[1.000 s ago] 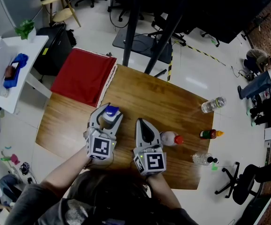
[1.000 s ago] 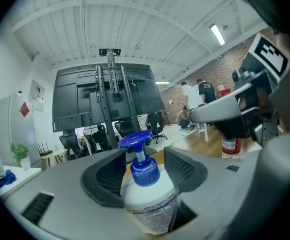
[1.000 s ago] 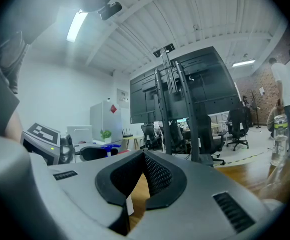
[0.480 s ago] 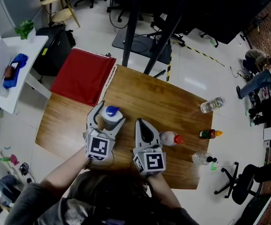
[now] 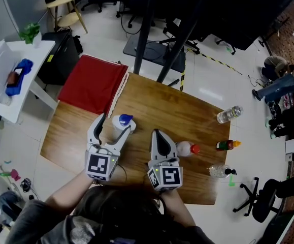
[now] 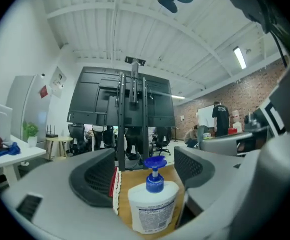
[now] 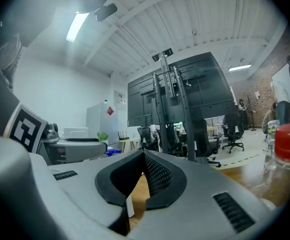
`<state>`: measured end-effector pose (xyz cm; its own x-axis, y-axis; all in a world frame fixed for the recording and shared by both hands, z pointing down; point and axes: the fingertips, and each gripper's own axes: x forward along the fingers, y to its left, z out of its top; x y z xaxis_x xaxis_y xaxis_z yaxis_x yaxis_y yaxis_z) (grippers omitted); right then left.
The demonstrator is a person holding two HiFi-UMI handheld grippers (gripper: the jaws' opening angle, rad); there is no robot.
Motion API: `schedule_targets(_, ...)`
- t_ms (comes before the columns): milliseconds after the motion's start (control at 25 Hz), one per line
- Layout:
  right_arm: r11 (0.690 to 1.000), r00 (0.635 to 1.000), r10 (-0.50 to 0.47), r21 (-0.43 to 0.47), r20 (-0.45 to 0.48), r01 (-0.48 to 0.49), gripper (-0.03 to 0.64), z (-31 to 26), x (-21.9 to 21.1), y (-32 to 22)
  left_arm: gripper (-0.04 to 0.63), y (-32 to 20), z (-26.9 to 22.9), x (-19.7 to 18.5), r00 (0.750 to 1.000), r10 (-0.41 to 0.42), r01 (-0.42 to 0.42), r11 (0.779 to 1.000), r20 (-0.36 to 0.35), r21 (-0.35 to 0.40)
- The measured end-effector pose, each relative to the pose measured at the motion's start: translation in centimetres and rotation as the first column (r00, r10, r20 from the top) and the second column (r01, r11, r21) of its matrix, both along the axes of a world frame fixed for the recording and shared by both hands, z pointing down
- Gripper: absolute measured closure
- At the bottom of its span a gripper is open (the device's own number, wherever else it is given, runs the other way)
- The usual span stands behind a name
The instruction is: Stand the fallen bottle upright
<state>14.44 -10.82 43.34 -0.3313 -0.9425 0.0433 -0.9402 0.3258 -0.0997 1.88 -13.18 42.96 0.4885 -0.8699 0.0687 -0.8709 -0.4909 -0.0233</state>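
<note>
The pump bottle (image 5: 119,126), white with a blue pump head, stands upright on the wooden counter (image 5: 187,108), left of the middle of the head view. The left gripper (image 5: 115,123) is released. Its two jaws are spread wide to either side of the bottle, which sits in the gap between them.

In the left gripper view the pump bottle (image 6: 152,206) fills the lower centre, label facing the camera and pump head on top. It is closer to the jaw on the right of the frame than to the one on the left. Whether it touches that jaw cannot be told.

The right gripper (image 5: 157,133) lies on the counter just right of the left one, near the centre of the head view. It is clenched, and in the right gripper view the right gripper (image 7: 143,154) has its dark pads meeting at the tips with nothing between them.

Just beside it, to the right, is a red-capped bottle (image 5: 186,148). At the right edge of the right gripper view the red-capped bottle (image 7: 286,149) appears upright.

A red cloth (image 5: 93,83) covers the counter's upper-left corner. At the counter's right edge, well apart from both grippers, a clear bottle (image 5: 230,114) lies on its side. A small sauce bottle (image 5: 226,145) and a second clear bottle (image 5: 219,172) lie lower down that edge.
</note>
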Motion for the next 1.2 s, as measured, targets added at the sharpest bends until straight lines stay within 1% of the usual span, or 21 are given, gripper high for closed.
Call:
schedule_targets(80, 1.0, 1.0, 0.014, 0.011, 0.0, -0.014, 0.617, -0.5, 0.0, 0.6, 0.205, 0.9, -1.3, -0.6, 1.0, 0.001, -0.001, 0.999, 0.004, 0.038)
schedule_targets(160, 0.999, 1.0, 0.03, 0.024, 0.001, -0.03, 0.617, -1.0, -0.1, 1.3, 0.31, 1.9, -2.0, -1.0, 1.0, 0.019, -0.019, 0.998, 0.014, 0.057)
schedule_targets(240, 0.998, 0.999, 0.048, 0.035, 0.006, -0.048, 0.617, -1.6, -0.3, 2.1, 0.318, 2.7, -2.1, -1.5, 0.999, 0.034, -0.035, 0.998, 0.006, 0.049)
schedule_targets(360, 0.997, 0.998, 0.064, 0.053, 0.004, -0.064, 0.617, -2.4, -0.9, 3.6, 0.393, 3.9, -2.1, -2.2, 0.999, 0.039, -0.039, 0.998, -0.008, 0.039)
schedule_targets(480, 0.996, 0.998, 0.07, 0.06, -0.006, -0.069, 0.617, -3.0, -1.7, 5.3, 0.469, 5.5, -2.3, -2.6, 0.998, 0.059, -0.059, 0.997, -0.006, 0.044)
schedule_targets(560, 0.995, 0.997, 0.079, 0.056, 0.006, -0.08, 0.617, -3.2, -2.2, 6.4, 0.536, 6.5, -2.3, -2.9, 0.997, 0.072, -0.071, 0.997, -0.006, 0.041)
schedule_targets(640, 0.994, 0.995, 0.094, 0.059, 0.017, -0.095, 0.617, -3.5, -2.7, 7.7, 0.577, 7.5, -2.1, -3.2, 0.997, 0.081, -0.081, 0.996, -0.011, 0.027)
schedule_targets(680, 0.993, 0.995, 0.099, 0.061, 0.015, -0.1, 0.617, -3.6, -2.9, 8.3, 0.589, 7.9, -2.0, -3.3, 0.996, 0.088, -0.088, 0.996, -0.014, 0.018)
schedule_targets(880, 0.989, 0.992, 0.123, 0.08, 0.014, -0.123, 0.617, -4.2, -3.2, 10.4, 0.589, 9.9, -1.3, -2.9, 0.988, 0.156, -0.156, 0.987, -0.021, -0.024)
schedule_targets(1080, 0.99, 0.993, 0.122, 0.07, 0.002, -0.122, 0.618, -4.0, -3.0, 11.9, 0.589, 11.2, -0.6, -2.0, 0.981, 0.191, -0.192, 0.981, -0.031, -0.039)
schedule_targets(1200, 0.992, 0.993, 0.121, 0.044, -0.014, -0.121, 0.618, -3.9, -2.9, 12.5, 0.588, 11.7, -0.3, -1.1, 0.978, 0.209, -0.21, 0.976, -0.024, -0.05)
